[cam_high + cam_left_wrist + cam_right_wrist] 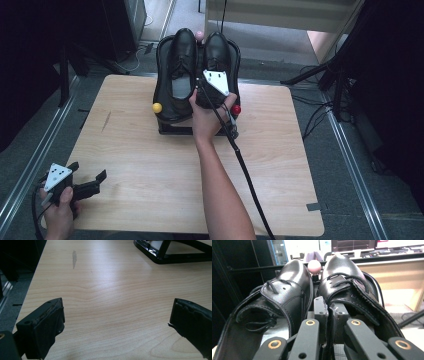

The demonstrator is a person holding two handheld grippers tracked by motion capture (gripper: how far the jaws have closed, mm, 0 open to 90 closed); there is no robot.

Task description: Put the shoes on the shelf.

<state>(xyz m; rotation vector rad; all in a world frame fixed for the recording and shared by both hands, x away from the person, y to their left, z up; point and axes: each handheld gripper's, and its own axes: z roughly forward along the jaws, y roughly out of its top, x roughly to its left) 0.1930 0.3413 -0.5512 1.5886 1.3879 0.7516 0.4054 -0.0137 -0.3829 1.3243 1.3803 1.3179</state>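
A pair of glossy black leather lace-up shoes stands side by side, toes pointing away from the person, on a black tilted shoe stand [172, 131] at the far edge of the light wooden table [150, 170]. The left shoe [176, 75] and the right shoe [220, 52] both sit seated on the stand, which carries a yellow knob [157, 107], a red knob [236, 109] and a pink knob [314, 265] between the toes. The right gripper [328, 312] rests at the heel opening of the right shoe [347, 282]; its jaws are drawn together, and seen from the right gripper view they appear to pinch the inner edge of that shoe's collar, though the leather between the pads is hard to make out. The left gripper [87, 186] lies low at the near left corner of the table, well apart from the stand, its jaws spread wide over bare wood [112, 315]. Judged from this arrangement, the grasp on the right shoe is made but the shoe is not yet lifted clear; the left shoe is untouched. Removal of both shoes appears to remain.
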